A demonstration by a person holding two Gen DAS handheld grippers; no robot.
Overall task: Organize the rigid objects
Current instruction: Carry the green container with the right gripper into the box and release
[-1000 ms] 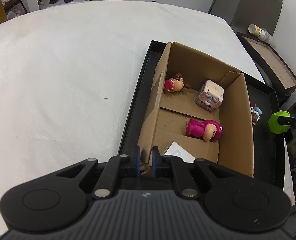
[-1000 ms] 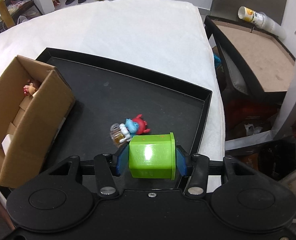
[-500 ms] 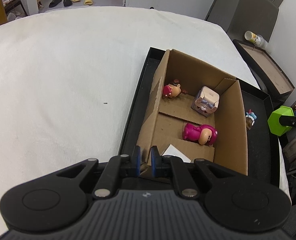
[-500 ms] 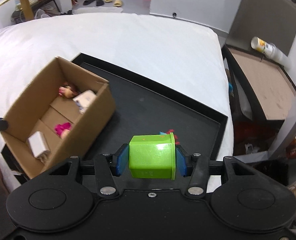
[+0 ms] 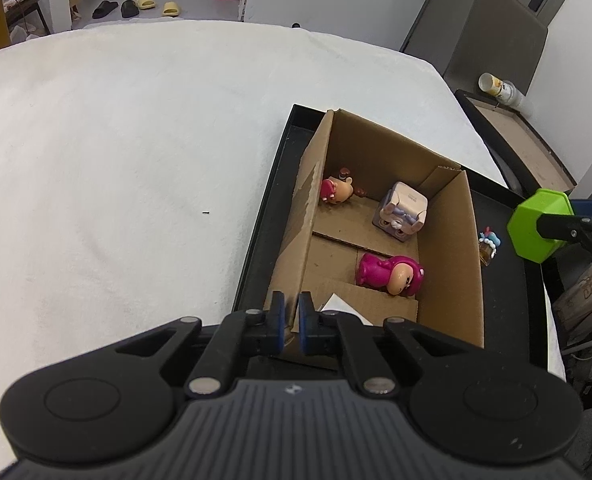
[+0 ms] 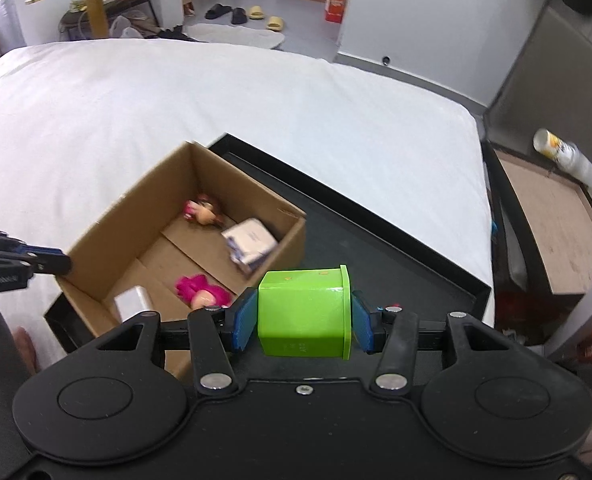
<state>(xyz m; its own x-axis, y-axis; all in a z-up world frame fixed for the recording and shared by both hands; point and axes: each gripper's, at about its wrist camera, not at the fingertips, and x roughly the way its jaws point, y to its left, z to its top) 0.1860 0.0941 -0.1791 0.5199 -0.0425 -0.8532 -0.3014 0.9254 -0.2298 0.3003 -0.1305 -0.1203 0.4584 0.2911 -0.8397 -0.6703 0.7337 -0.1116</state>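
My left gripper [image 5: 291,320] is shut on the near wall of an open cardboard box [image 5: 452,264] that stands in a black tray [image 5: 255,248]. Inside the box lie a pink figure [image 5: 390,274], a small red-and-tan figure [image 5: 336,190], a pale boxy toy [image 5: 402,216] and a white item [image 5: 338,306]. My right gripper [image 6: 304,320] is shut on a green hexagonal block [image 6: 304,312] and holds it above the tray, just right of the box [image 6: 127,216]. A small blue figure [image 5: 488,242] lies on the tray beside the box.
The tray rests on a wide white bed surface [image 5: 115,160]. To the right, off the bed, is a second black tray with a brown board [image 6: 556,220] and a tipped cup [image 6: 560,152]. Slippers lie on the far floor.
My right gripper has risen with the green block and swung left, so the box now fills its view. The left gripper has stayed clamped on the box wall.
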